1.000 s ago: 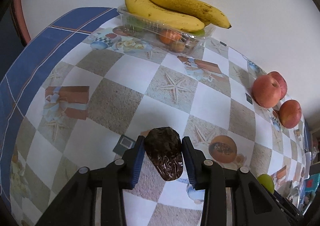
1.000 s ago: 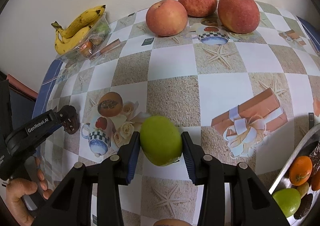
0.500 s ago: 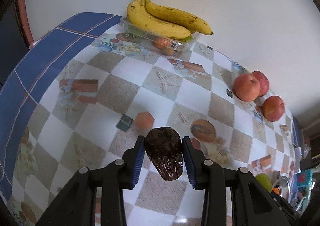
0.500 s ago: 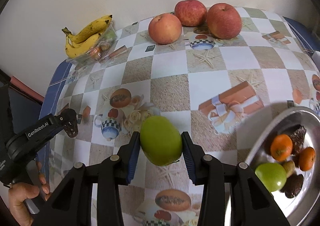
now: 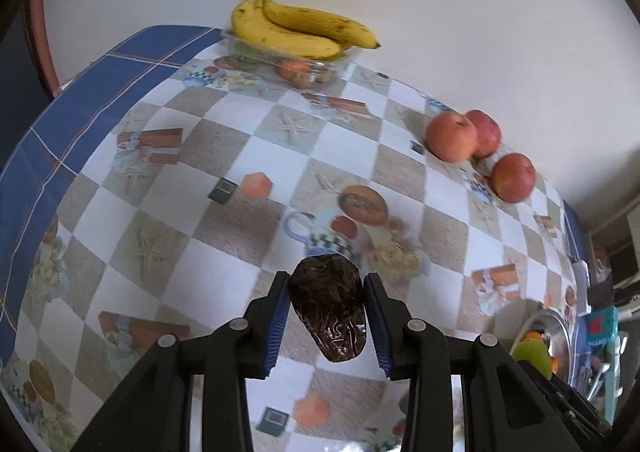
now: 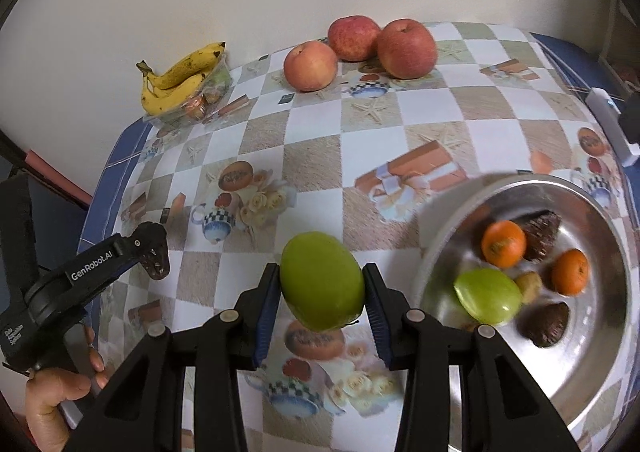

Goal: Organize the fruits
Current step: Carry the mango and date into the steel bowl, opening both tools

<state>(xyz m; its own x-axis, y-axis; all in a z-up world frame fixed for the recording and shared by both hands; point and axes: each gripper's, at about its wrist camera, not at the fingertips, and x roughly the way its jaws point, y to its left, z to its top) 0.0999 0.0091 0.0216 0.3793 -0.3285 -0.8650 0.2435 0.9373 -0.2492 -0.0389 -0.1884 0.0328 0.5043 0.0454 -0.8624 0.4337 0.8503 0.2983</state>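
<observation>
My left gripper point(image 5: 326, 310) is shut on a dark brown wrinkled fruit point(image 5: 328, 308) and holds it above the table; it also shows in the right wrist view point(image 6: 154, 258). My right gripper point(image 6: 322, 292) is shut on a green fruit point(image 6: 322, 280), held above the table just left of a metal bowl point(image 6: 600, 372). The bowl holds two oranges point(image 6: 503, 243), a green fruit point(image 6: 488, 295), two dark brown fruits point(image 6: 547, 323) and a small yellowish one. The bowl shows at the far right of the left wrist view point(image 5: 556, 326).
Three red apples point(image 6: 406, 48) sit by the wall. A clear plastic tray point(image 6: 200, 102) with bananas point(image 6: 180, 78) on top stands at the far left corner. A white device point(image 6: 612, 124) lies at the right table edge. The patterned tablecloth point(image 6: 360, 148) covers the table.
Both grippers have lifted and moved to the right with their fruit. The metal bowl has come fully into the right wrist view and sits close beside the green fruit.
</observation>
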